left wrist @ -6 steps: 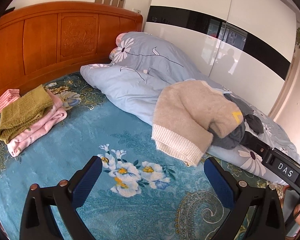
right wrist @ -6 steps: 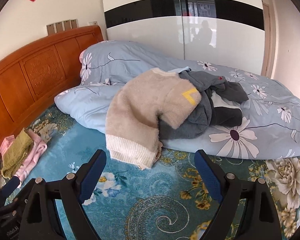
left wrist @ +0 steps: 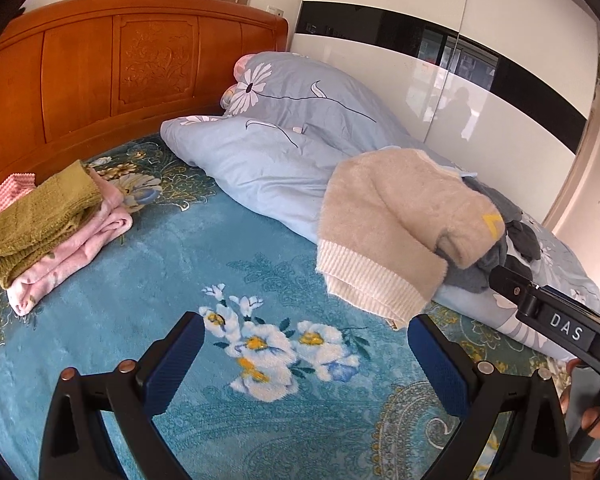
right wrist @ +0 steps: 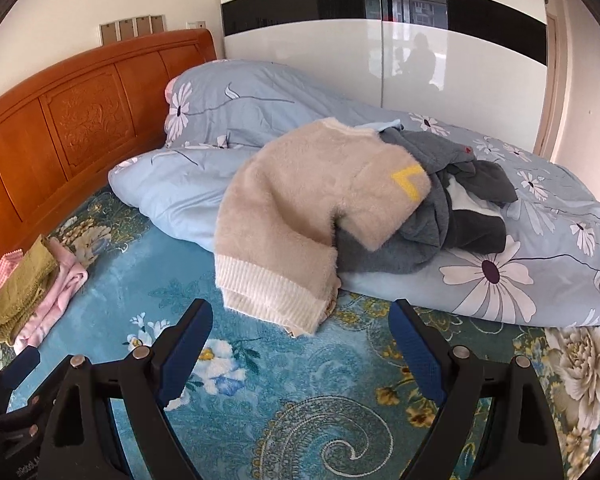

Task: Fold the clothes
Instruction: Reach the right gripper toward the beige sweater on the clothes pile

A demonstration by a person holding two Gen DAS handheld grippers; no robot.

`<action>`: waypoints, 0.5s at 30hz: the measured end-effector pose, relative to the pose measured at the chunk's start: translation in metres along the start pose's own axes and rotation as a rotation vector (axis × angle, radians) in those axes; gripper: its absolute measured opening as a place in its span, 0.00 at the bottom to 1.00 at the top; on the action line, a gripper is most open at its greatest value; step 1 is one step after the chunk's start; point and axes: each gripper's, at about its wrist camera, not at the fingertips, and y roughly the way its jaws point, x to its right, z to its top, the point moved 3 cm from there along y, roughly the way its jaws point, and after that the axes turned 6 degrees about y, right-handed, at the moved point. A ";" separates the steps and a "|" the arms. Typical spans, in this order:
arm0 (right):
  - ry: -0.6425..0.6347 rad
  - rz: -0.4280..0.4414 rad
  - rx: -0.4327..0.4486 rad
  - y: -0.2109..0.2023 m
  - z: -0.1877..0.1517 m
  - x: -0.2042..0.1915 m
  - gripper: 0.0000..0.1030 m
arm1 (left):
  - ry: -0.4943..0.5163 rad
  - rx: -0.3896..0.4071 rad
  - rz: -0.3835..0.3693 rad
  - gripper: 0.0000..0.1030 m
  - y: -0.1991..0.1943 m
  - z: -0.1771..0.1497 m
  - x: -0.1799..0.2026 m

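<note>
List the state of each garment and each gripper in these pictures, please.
beige sweater: unfolded, draped over the quilt
grey garment: crumpled, partly under the sweater
green knit: folded, stacked on top
pink garment: folded, under it
left gripper: open, empty
right gripper: open, empty

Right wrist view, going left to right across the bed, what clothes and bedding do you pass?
Olive green knitted garment on the folded pink garment → beige fuzzy sweater → dark grey garment → flowered light blue duvet.
</note>
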 end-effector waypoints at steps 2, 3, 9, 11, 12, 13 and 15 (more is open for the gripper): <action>-0.005 -0.019 -0.023 0.014 -0.001 -0.002 0.88 | 0.003 -0.011 0.002 1.00 0.010 -0.001 -0.006; -0.008 -0.029 -0.034 0.021 -0.001 -0.004 0.88 | -0.008 -0.014 -0.002 1.00 0.017 -0.002 -0.008; -0.023 -0.073 -0.089 0.044 -0.004 -0.012 0.88 | -0.085 -0.028 -0.045 1.00 0.044 -0.005 -0.015; -0.016 -0.085 -0.091 0.049 -0.004 -0.012 0.88 | -0.081 -0.040 -0.044 1.00 0.050 -0.006 -0.015; -0.017 -0.091 -0.094 0.052 -0.004 -0.012 0.88 | -0.078 -0.045 -0.042 1.00 0.054 -0.006 -0.015; -0.018 -0.096 -0.096 0.054 -0.004 -0.012 0.88 | -0.077 -0.048 -0.042 1.00 0.057 -0.006 -0.015; -0.021 -0.105 -0.099 0.059 -0.003 -0.012 0.88 | -0.087 -0.051 -0.053 1.00 0.062 -0.007 -0.016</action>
